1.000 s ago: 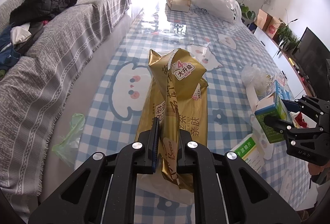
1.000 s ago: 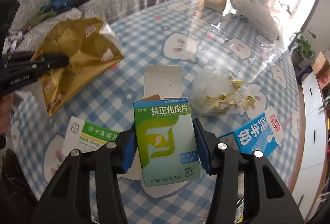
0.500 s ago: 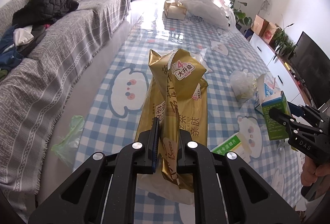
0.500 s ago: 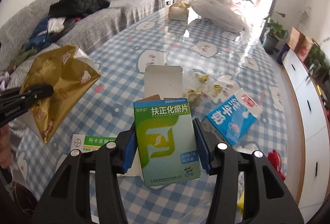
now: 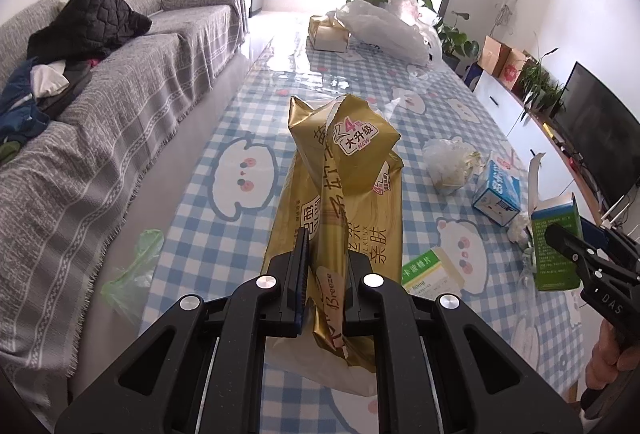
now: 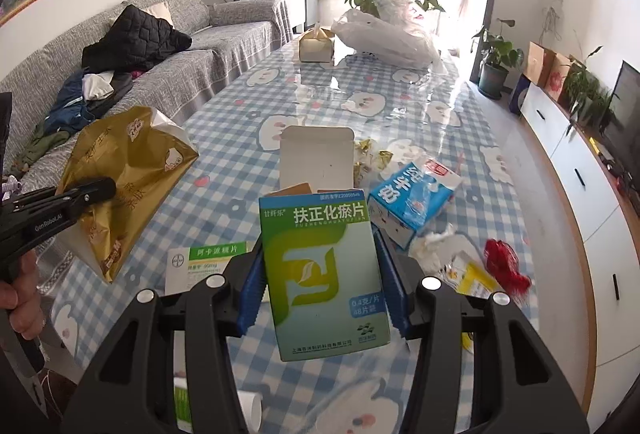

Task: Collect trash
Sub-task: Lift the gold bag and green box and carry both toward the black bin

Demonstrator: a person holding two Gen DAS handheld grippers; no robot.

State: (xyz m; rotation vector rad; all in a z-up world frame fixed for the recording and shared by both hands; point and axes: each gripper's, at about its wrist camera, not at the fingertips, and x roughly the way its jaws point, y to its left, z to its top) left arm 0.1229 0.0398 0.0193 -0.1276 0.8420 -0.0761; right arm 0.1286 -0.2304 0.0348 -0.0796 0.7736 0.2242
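Note:
My left gripper (image 5: 326, 280) is shut on a gold tissue wrapper (image 5: 344, 178) and holds it up above the table; it also shows in the right wrist view (image 6: 124, 190). My right gripper (image 6: 322, 278) is shut on a green and white medicine box (image 6: 320, 270) with its flap open, held above the table; that box also shows at the right of the left wrist view (image 5: 554, 246). On the checked tablecloth (image 6: 240, 162) lie a blue milk carton (image 6: 412, 202), a white medicine box (image 6: 200, 266), gold candy wrappers in clear plastic (image 6: 368, 154), a crumpled tissue (image 6: 436, 246), a red scrap (image 6: 506, 266) and a yellow packet (image 6: 476, 278).
A tissue box (image 6: 316, 44) and a white plastic bag (image 6: 388, 38) sit at the table's far end. A grey sofa (image 5: 120, 86) with clothes runs along the left. A green plastic bag (image 5: 136, 266) lies on the floor. A white cabinet (image 6: 580, 162) and TV stand right.
Both grippers have risen and tilted up while keeping their hold, so more of the room and the table's far end shows. The trash on the table has not moved.

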